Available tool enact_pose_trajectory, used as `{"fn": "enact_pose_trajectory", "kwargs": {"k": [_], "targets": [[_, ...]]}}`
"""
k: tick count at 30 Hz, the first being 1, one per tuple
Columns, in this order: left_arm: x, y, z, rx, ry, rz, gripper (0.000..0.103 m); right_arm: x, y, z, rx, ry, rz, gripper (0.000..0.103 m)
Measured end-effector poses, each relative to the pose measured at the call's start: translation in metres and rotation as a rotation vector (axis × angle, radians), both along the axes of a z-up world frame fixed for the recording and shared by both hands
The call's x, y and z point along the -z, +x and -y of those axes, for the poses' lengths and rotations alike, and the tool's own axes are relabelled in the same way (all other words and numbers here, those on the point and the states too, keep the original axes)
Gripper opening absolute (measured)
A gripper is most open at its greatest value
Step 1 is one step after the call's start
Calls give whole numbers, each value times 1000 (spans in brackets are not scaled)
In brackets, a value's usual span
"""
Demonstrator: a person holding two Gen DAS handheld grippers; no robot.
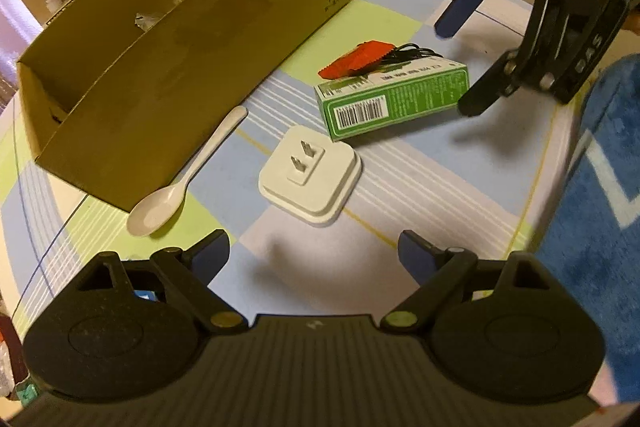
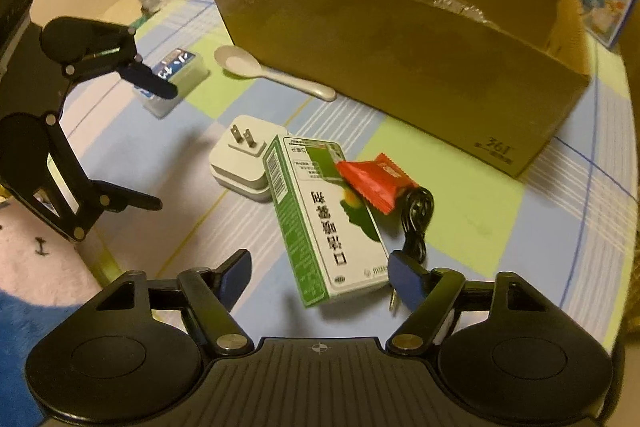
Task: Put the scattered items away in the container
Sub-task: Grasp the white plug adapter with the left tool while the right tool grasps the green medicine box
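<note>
From your left gripper [image 1: 314,253], the jaws are wide open with nothing in them, just above the white plug [image 1: 310,183]. A white spoon [image 1: 182,183] lies beside the cardboard box [image 1: 180,67]. Behind the plug sits the green box [image 1: 394,101], with a red packet [image 1: 360,65] and a black cable [image 1: 416,51] past it. From your right gripper [image 2: 320,277], the jaws are open around the near end of the green box [image 2: 324,219], not squeezing it. The red packet [image 2: 376,181] lies on it. The cardboard box [image 2: 400,67] stands behind.
</note>
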State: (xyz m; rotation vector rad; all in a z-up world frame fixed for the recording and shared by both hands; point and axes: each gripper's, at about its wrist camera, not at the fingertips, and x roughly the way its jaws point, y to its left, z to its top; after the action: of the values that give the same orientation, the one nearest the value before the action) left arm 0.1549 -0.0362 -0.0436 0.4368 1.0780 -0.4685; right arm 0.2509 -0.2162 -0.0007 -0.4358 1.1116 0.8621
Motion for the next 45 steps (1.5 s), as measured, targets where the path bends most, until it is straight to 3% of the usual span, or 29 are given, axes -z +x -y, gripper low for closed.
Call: {"fn": "enact_pose_trajectory", "kwargs": {"k": [12,15,20,25,30,38,41,45], "targets": [[15,26,-3,33,-25,-24,89,23,30,-17,-50,-53,-58,69],[19,31,-2,38,-31,-33,89,27,29,-22,-56,-68,-69,64],[25,35,-2,38,-42,-44,89,28,26,-26,-15,-82,-65,61],[30,36,2,41,-46,-45,89,28,16,-22,57,-175,-11,61],[36,42,9,53,-52,-56,88,28,8,-17,62,-160,-24,62],[45,51,21,110,-25,-94,70,28,4,-14,59,-145,-16,62],[46,51,22,85,-32,-109,64,28,2,-13,67,-140,-14,63],[46,42,18,-17,-50,-138,61,26,-3,-8,108,-117,-12,63]]}}
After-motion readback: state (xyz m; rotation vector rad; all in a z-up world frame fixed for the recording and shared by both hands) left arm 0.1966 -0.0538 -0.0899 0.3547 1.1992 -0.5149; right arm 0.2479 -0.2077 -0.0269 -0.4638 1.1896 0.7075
